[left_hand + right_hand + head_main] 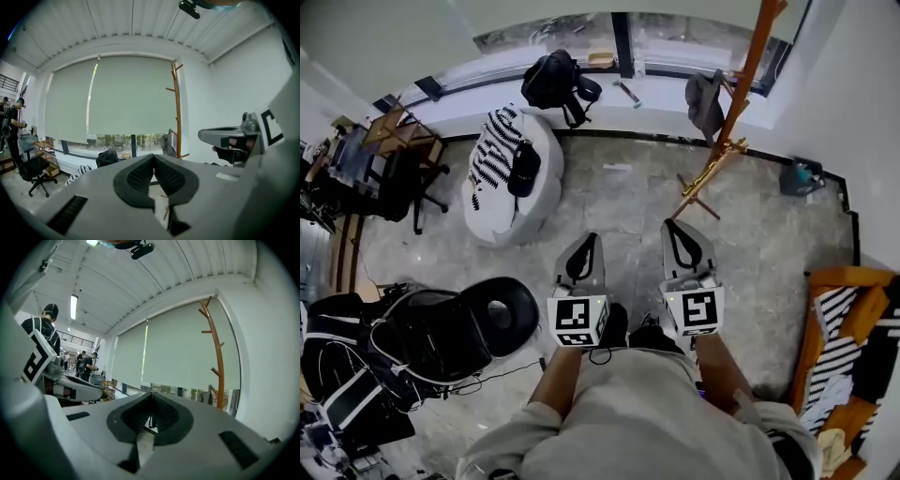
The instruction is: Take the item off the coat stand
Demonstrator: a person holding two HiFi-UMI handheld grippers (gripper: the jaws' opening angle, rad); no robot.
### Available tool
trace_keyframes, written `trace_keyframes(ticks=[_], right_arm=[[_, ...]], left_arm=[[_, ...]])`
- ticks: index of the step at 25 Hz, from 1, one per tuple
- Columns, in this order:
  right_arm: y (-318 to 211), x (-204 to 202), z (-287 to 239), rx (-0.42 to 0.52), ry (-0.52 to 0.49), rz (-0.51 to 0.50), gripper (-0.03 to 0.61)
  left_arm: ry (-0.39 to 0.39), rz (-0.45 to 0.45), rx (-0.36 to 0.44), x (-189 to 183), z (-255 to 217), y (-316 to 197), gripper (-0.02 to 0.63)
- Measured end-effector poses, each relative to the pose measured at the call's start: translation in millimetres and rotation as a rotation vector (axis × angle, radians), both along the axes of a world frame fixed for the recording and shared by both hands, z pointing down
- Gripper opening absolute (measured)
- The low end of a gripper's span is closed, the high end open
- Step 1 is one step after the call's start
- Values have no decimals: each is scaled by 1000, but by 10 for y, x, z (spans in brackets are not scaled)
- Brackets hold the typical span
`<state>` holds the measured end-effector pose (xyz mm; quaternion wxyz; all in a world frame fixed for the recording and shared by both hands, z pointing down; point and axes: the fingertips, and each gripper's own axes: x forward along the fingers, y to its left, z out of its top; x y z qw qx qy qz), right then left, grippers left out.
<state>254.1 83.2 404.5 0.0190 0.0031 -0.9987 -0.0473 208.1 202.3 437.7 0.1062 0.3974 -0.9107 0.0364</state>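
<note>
Two grey claws poke out low in the head view, the left gripper (584, 248) and the right gripper (680, 234). Both are well apart from the tall orange wooden coat stand (741, 84) in the corner by the window. A floppy dark grey item (705, 101) hangs on one of its pegs.

In the left gripper view the jaws are pressed together with nothing between them. The stand is far ahead.

In the right gripper view the jaws are together too, and empty.

I think the job is only starting. Next, the person needs to walk close, open one claw, pinch the item and lift it off.
</note>
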Motion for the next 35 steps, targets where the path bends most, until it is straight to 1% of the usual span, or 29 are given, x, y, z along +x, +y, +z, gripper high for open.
trace_keyframes(ticks=[4, 9, 11, 15, 18, 22, 26, 30, 35], right_arm=[[-4, -314, 157, -11, 23, 9, 6], [9, -746, 119, 19, 48, 34, 6], [-19, -1040, 82, 27, 44, 53, 6], [-33, -1771, 57, 29, 31, 84, 6], [147, -2118, 35, 30, 29, 79, 6], [432, -2540, 79, 44, 57, 35, 6], [502, -2867, 190, 53, 91, 9, 6], [325, -3118, 311, 54, 117, 43, 6], [-50, -3500, 399, 28, 108, 81, 6]], left_arm=[[22, 0, -4, -330, 147, 21, 11], [12, 39, 33, -811, 25, -29, 11], [1, 59, 50, -1121, -49, -47, 11], [-8, 87, 62, -1843, -63, -23, 11], [-12, 95, 71, -2166, -103, 137, 11], [13, 65, 90, -2577, -96, 344, 11], [52, 63, 102, -2821, 74, 376, 11], [89, 72, 86, -3061, 260, 295, 11], [65, 117, 55, -3450, 291, -96, 11]])
